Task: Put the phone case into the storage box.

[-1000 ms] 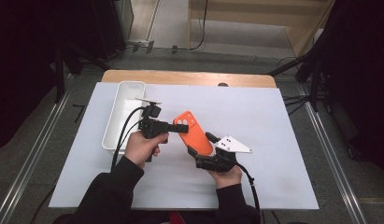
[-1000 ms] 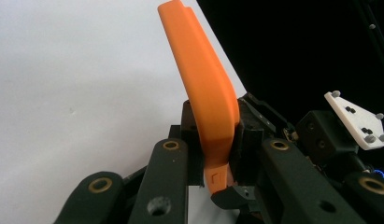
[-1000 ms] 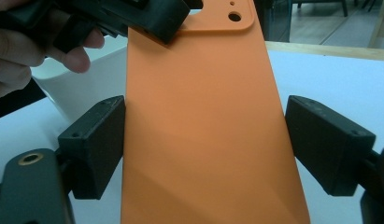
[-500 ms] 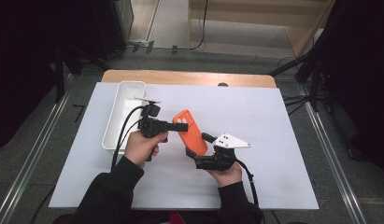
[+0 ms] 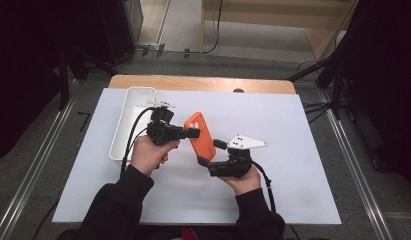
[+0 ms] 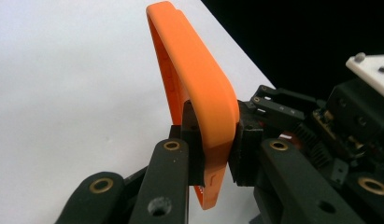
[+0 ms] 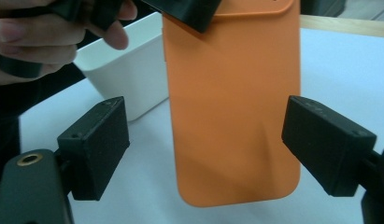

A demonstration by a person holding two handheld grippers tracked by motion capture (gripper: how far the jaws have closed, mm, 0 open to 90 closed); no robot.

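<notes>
- The left tongs (image 5: 193, 133) are clamped on an orange phone case (image 5: 201, 135); in the left gripper view the two black pads press on either side of the case's edge (image 6: 213, 140), one inside the shell, one on its outer face.
- The phone case is held up off the bench (image 5: 293, 150), tilted, above the white surface and just to the right of the white tray (image 5: 124, 125).
- The right tongs (image 5: 209, 153) stand apart: in the right gripper view the two pads (image 7: 94, 144) sit well to either side of the case's smooth back (image 7: 231, 107), with a gap on each side and no contact.
- In the high view the case's lower end lies between the right tongs' jaws, while the left tongs hold it nearer its upper end from the left.
- The left hand (image 5: 150, 154) grips its tool beside the tray; the right hand (image 5: 243, 177) holds its tool lower on the bench, with the grey three-cornered plate (image 5: 247, 142) on top.
- In the right gripper view the left hand's fingers (image 7: 49, 37) and the tray's wall (image 7: 129, 79) show behind the case.
</notes>
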